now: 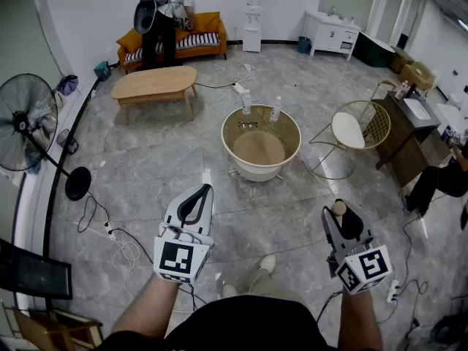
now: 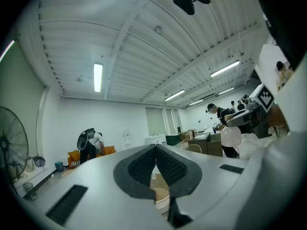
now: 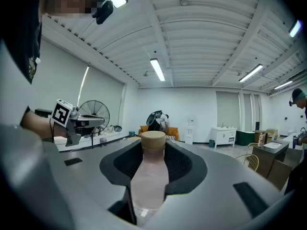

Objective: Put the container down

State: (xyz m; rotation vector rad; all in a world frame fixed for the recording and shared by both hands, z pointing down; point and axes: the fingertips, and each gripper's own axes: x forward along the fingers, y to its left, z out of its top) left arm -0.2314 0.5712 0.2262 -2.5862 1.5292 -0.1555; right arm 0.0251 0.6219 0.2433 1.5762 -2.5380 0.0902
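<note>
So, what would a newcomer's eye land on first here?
The pale bottle clamped in the right gripper, low at the head view's right. Beyond it, mid-floor, stands a round table carrying two more bottles. The left gripper is shut and empty.

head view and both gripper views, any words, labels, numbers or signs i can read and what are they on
No readable text in any view.
The marker cubes on the left gripper and the right gripper: black-and-white square patterns only, no letters.
The bottle in the right gripper: no print shows.
The two bottles on the round table: labels too small to read.
</note>
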